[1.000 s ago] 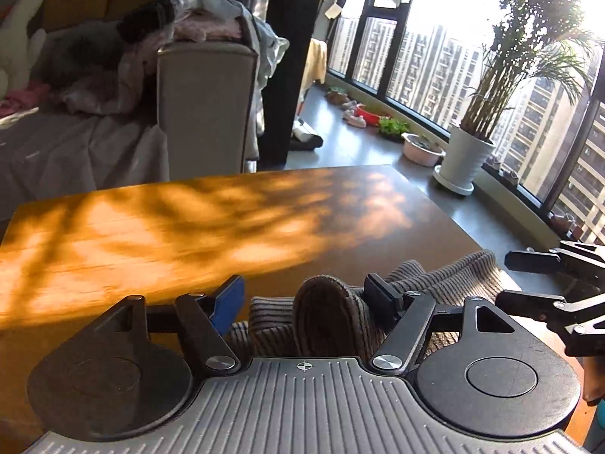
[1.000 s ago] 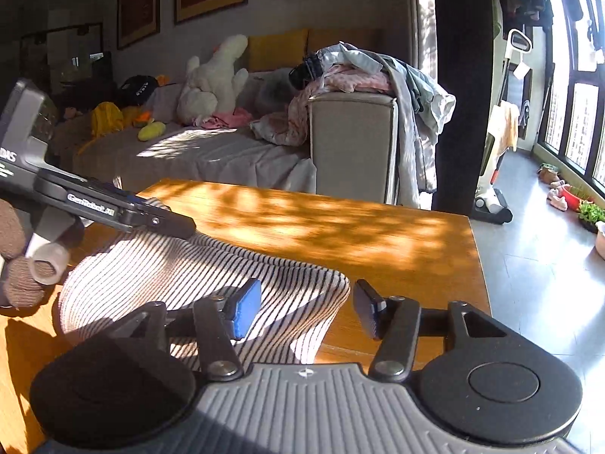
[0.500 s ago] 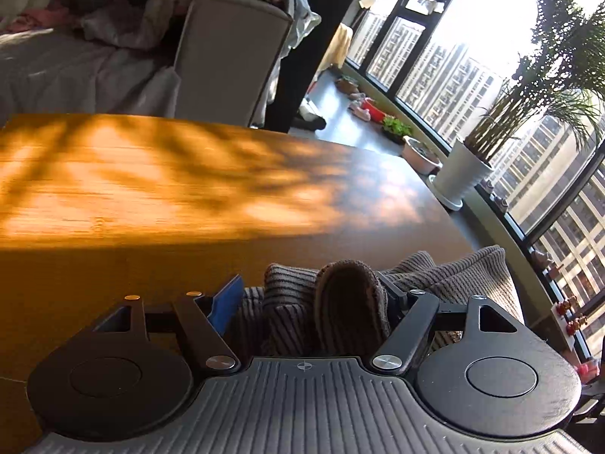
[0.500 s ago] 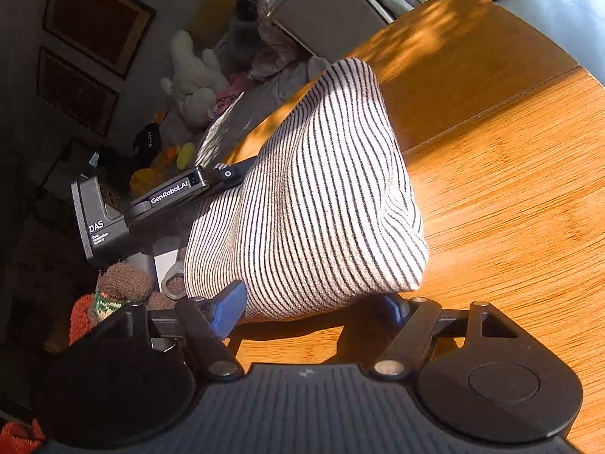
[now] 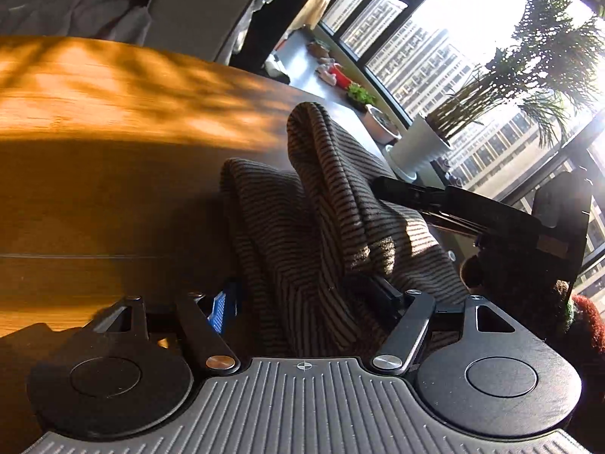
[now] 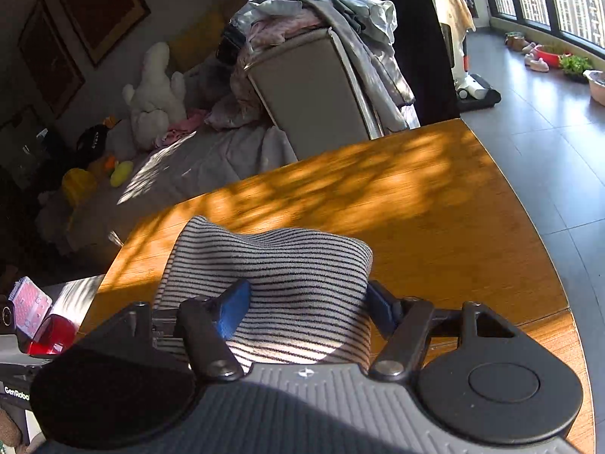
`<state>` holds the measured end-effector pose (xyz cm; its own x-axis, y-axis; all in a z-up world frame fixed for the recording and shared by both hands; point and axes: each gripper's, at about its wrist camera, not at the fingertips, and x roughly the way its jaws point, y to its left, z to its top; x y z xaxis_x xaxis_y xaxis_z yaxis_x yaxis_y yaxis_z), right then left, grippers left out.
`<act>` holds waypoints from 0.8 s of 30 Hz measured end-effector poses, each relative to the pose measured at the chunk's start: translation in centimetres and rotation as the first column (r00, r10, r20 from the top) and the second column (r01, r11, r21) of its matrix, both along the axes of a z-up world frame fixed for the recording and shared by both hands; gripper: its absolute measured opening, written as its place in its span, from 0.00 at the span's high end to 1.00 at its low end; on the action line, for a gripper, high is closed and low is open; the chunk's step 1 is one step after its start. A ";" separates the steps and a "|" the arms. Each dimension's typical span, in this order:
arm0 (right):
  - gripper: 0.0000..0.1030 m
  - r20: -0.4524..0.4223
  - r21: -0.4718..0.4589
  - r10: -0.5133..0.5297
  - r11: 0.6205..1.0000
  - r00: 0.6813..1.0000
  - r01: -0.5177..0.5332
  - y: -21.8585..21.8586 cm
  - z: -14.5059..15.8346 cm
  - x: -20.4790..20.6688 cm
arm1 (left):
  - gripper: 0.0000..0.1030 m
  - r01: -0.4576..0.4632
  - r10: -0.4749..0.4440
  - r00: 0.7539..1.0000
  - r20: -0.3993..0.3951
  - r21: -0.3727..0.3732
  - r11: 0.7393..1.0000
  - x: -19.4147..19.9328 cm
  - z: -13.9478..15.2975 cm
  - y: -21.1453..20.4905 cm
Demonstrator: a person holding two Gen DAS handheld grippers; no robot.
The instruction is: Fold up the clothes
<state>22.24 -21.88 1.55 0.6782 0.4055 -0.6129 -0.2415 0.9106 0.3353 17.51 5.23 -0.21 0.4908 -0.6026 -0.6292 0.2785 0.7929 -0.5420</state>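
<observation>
Left wrist view: the left gripper has its two fingers spread wide, and a bunched fold of the striped knit garment fills the gap between them; the blue pad of the left-hand finger stands just clear of the cloth, while the right-hand finger is partly buried in it, so whether the cloth is actually pinched cannot be told. The garment rises in a tall ridge away from the gripper and sits at the near right part of the wooden table, which is dappled with sun and shadow. To the right, the black body of the right gripper reaches in, its tip touching or lying just beside the cloth; a hand in a dark knitted glove shows at the right edge. A potted plant stands on the floor by the window, far right. Right wrist view: the right gripper likewise has its fingers apart, with a sunlit fold of the garment lying between and partly over them; a firm grasp cannot be confirmed. The cloth rests on the near left part of the table. Beyond the far edge stands a grey chair heaped with clothes, and a white plush toy sits on a covered sofa at far left.
</observation>
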 end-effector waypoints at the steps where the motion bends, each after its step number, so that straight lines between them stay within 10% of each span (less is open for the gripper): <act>1: 0.34 0.031 -0.040 0.010 0.999 0.999 -0.009 0.2 0.4 -0.3 | 0.27 -0.001 0.001 1.000 0.018 0.007 1.000 -0.4 0.1 -0.3; 12: 0.34 0.159 -0.122 0.027 0.992 0.987 -0.008 -0.8 2.6 -7.1 | 0.12 -0.057 0.057 0.988 0.142 -0.008 0.998 -2.7 3.1 1.9; 18: 0.34 0.166 -0.196 0.085 0.979 0.982 -0.052 0.6 0.8 -9.0 | 0.39 -0.019 0.019 0.998 0.052 0.012 1.000 -2.6 0.5 0.9; 24: 0.34 0.221 -0.349 0.174 0.933 0.960 -0.089 2.7 0.2 -7.7 | 0.42 0.010 -0.009 0.999 0.047 -0.035 0.999 -2.6 0.0 -0.4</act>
